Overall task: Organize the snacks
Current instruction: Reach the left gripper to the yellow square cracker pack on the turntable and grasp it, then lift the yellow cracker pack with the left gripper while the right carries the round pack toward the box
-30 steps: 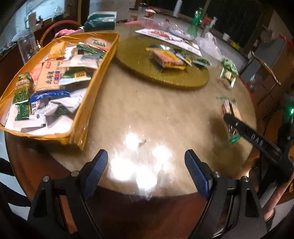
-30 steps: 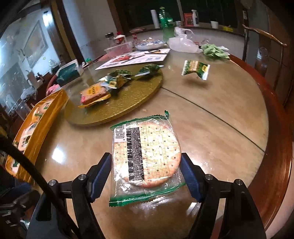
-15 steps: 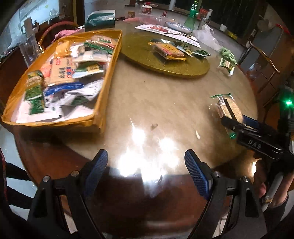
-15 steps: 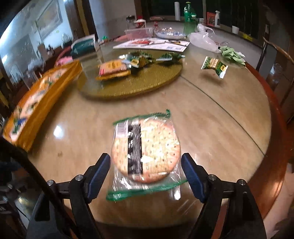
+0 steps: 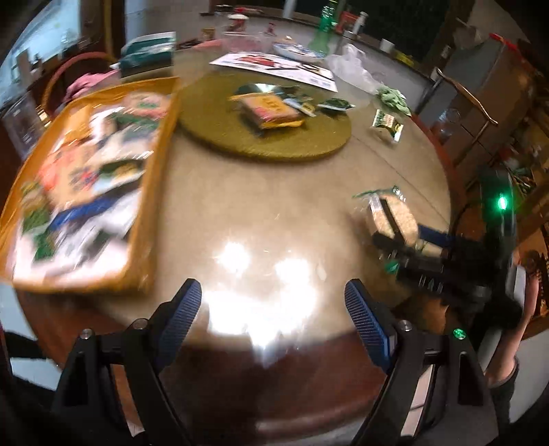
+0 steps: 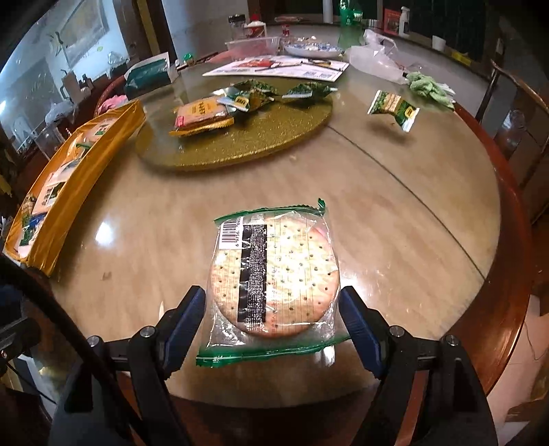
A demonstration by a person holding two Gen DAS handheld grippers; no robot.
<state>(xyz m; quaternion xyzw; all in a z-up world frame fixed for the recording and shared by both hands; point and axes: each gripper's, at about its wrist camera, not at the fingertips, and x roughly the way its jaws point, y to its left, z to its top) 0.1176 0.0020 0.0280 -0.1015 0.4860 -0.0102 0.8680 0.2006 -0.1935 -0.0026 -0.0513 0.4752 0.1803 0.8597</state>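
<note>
Two grippers are in view. The right gripper stands wide open low over the near edge of the table, with one cracker pack lying flat between its blue pads; the wrapper's sides sit just beside the pads, and I cannot tell whether they touch. The pack's green-edged near end points at the camera. The left gripper is also spread wide, with nothing between its fingers, over bare, glossy tabletop with bright light glare.

The table is round, tan-topped with a red-brown wooden rim. To the left lies one yellow tray crowded with snack packets, too blurred to count. Beyond the cracker pack sits one round gold mat carrying one orange biscuit pack and about three green wrappers. One green packet lies alone on the table to the right of the mat.

At the far side are papers, a clear bag, a green cloth and a green bottle. Wooden chairs stand to the right.
</note>
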